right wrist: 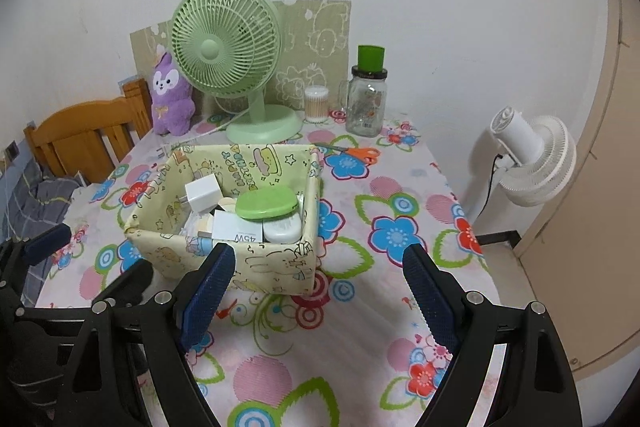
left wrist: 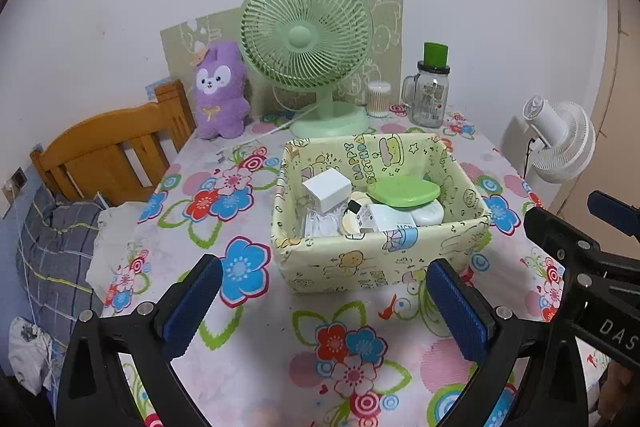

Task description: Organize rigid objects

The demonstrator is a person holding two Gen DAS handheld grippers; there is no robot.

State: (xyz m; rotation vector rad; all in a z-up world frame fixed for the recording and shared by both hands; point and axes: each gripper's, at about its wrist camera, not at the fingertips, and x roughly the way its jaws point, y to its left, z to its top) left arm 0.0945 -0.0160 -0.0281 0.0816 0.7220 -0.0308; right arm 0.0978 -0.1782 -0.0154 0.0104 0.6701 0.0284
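Several small rigid items already sit inside the yellow cartoon-print storage box [left wrist: 376, 211], which stands near the middle of the table [right wrist: 400, 307] on its flowered cloth: a white charger cube [left wrist: 326, 191] toward the box's far left, a green oval lid [left wrist: 403, 191] resting on top of a white round-cornered case [left wrist: 430, 215], a white adapter block [right wrist: 236, 229] marked 45W, and some pale round pieces I cannot name. Both claws hang empty on the near side of the box. The left gripper [left wrist: 324, 307] has its blue pads spread wide with nothing between them, only cloth and the box's near wall showing through the gap; the right gripper [right wrist: 318, 291] likewise stands apart and holds nothing, its left finger just in front of the box's near wall. One loose item seems left: orange-handled scissors [right wrist: 354, 151] lie on the cloth behind the box's far right corner, toward the table's far edge. Along that far edge stand a green desk fan [left wrist: 306, 43], a purple plush rabbit [left wrist: 222, 91], a tub of cotton swabs [left wrist: 378, 99] and a glass mason jar with a green lid [left wrist: 431, 87]; these look like fixtures rather than things to sort. My judgement is that the sorting is mostly done, with the scissors perhaps the last piece.
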